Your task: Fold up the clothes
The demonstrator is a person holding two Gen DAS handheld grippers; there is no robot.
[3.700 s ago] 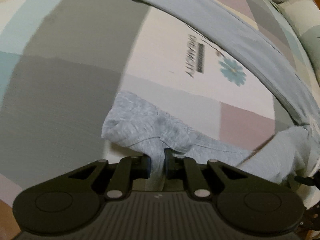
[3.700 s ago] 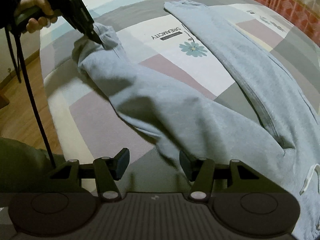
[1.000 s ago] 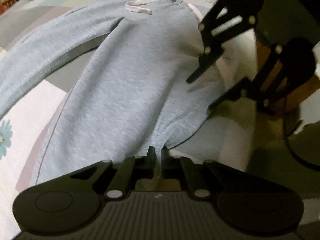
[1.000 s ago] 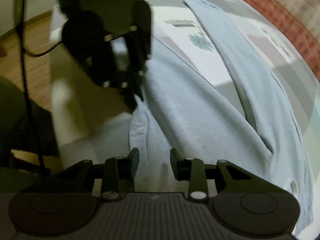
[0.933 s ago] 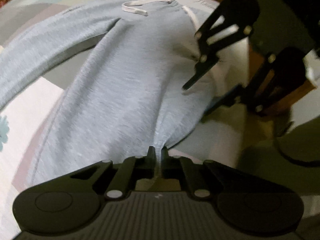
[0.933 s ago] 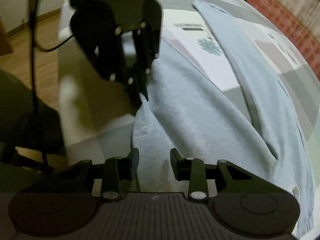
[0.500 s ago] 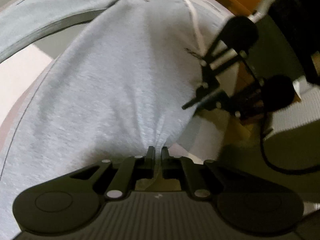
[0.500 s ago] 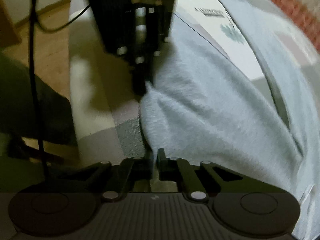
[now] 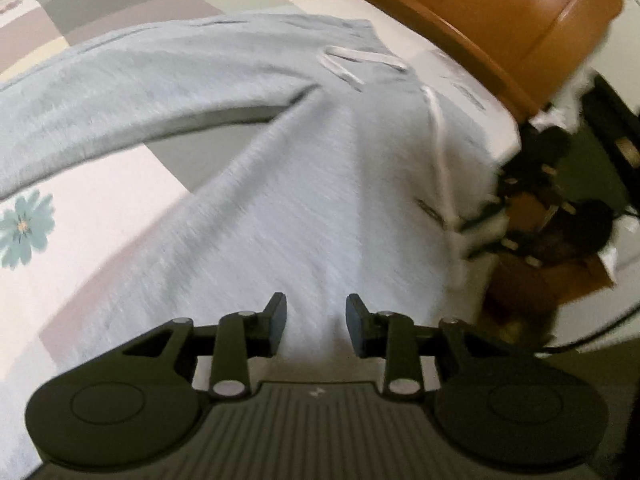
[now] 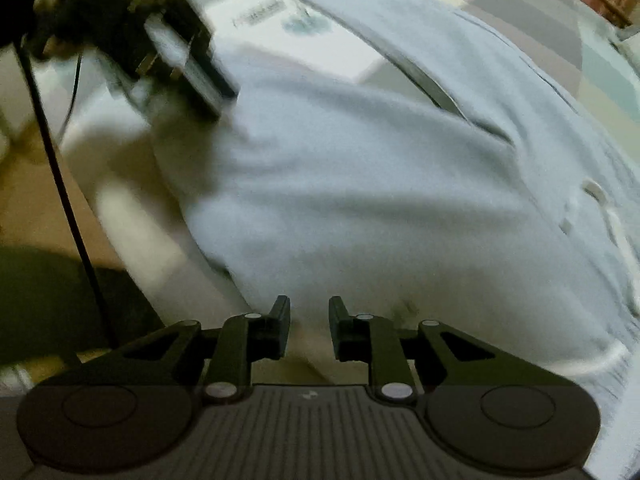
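Grey sweatpants [image 9: 328, 184] lie spread on the patchwork bed cover [image 9: 100, 216], waistband and white drawstring [image 9: 352, 64] toward the bed's edge, one leg folded across toward the waist. Left gripper [image 9: 316, 320]: jaws narrowly parted, just been opening, fabric below them, pads not pressing it. Right gripper [image 10: 309, 326]: jaws narrowly parted, just been opening, over the pants' near edge, nothing pinched. Both views motion-blurred.

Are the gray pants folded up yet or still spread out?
Still spread out. The gray pants lie flat across the bed, with one leg stretching away from the other and a gap showing between them.
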